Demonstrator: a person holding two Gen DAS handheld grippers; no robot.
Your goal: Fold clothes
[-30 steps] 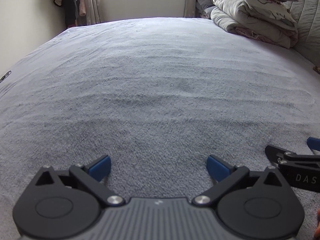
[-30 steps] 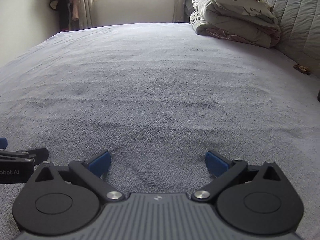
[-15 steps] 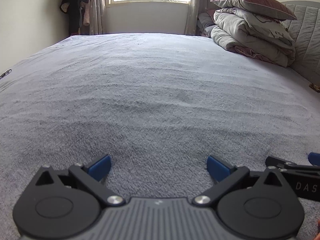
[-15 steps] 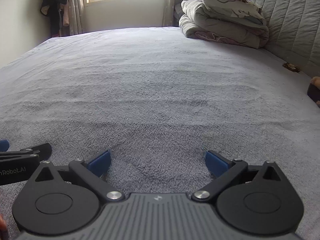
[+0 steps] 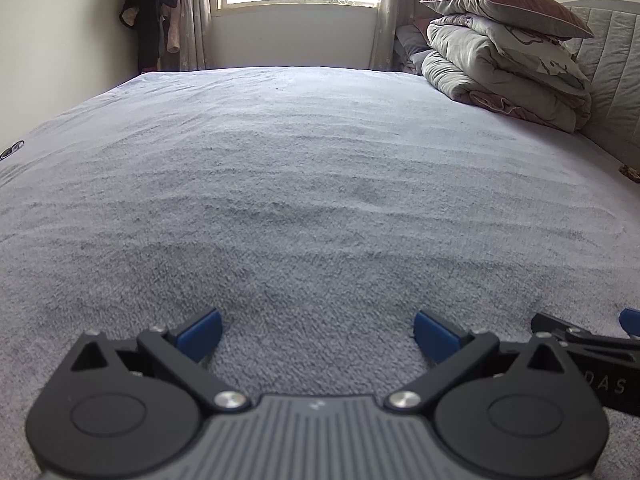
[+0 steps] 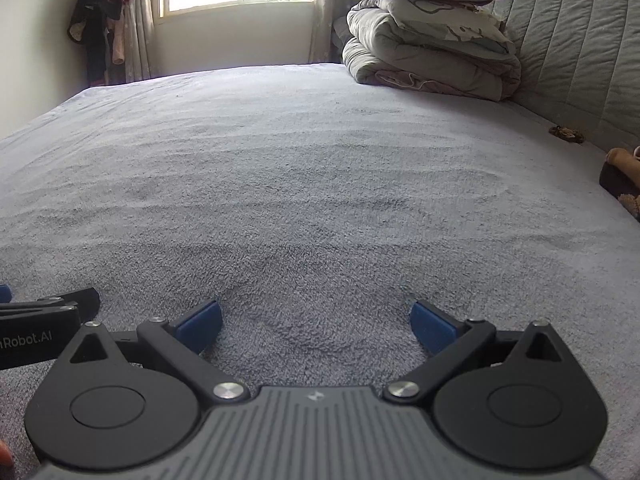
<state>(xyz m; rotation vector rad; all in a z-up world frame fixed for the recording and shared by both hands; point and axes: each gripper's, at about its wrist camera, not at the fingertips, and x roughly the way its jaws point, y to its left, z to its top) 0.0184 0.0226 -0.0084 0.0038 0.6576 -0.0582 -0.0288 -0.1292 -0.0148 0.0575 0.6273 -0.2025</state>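
No garment lies on the grey fleece bed cover (image 5: 312,184) in front of me; it also fills the right wrist view (image 6: 320,184). My left gripper (image 5: 318,334) is open and empty, low over the cover near its front edge. My right gripper (image 6: 316,324) is open and empty, side by side with it. The right gripper's tip shows at the right edge of the left wrist view (image 5: 580,336). The left gripper's tip shows at the left edge of the right wrist view (image 6: 52,312).
Folded quilts with a pillow on top (image 5: 508,60) (image 6: 432,44) are stacked at the far right by the padded headboard (image 6: 580,52). Small dark and tan items (image 6: 620,176) lie at the bed's right edge. Clothes (image 5: 156,20) hang in the far left corner beside the window.
Both grippers have tilted upward, so the window, the wall and the headboard come further into view. Both stay open and empty.
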